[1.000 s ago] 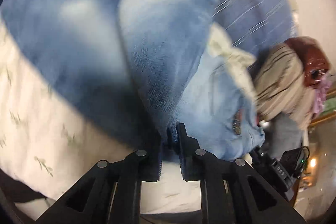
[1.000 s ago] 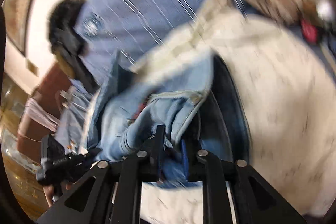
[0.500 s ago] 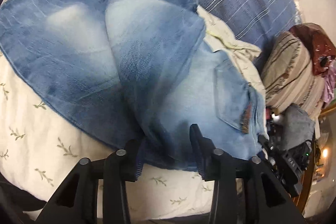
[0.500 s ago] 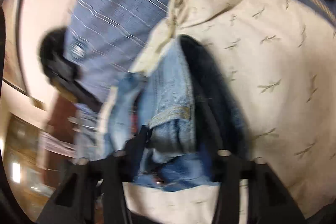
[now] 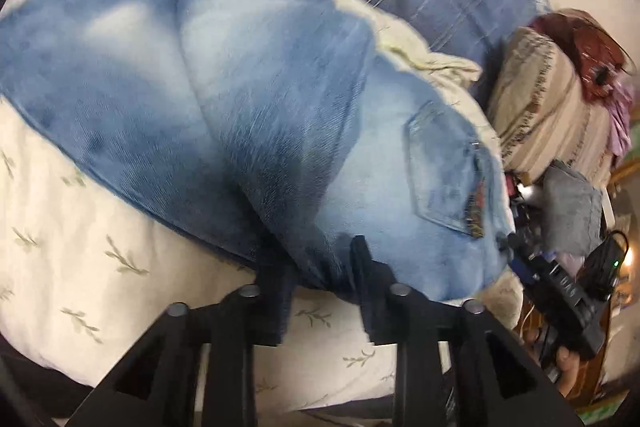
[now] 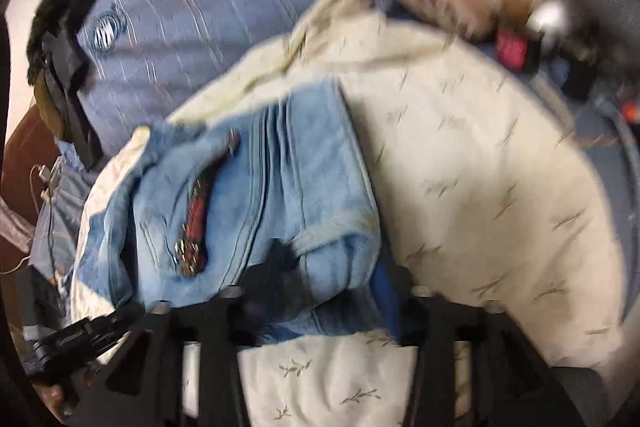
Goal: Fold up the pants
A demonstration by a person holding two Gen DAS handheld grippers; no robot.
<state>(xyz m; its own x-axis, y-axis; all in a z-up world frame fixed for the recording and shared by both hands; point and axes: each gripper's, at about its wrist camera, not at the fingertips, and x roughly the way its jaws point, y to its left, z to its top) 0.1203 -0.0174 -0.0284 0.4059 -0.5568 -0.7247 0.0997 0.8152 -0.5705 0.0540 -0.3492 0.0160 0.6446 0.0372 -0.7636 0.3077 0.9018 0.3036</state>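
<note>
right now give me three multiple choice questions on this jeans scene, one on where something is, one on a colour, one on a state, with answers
1. What do the jeans lie on?
A. a cream quilt with a leaf print
B. a bare wooden floor
C. a glass table

2. What colour are the jeans?
A. black
B. washed light blue
C. dark green

3. How does the right gripper stand?
A. shut tight on a pillow
B. out of sight
C. jaws apart, denim lying between them

Answers:
1. A, the quilt shows pale cloth with small sprigs on every side of the denim.
2. B, both wrist views show faded blue denim.
3. C, the jaws have just been opening and the fingers stand wide, the bunched denim loose between them. The left gripper has been opening too.
</note>
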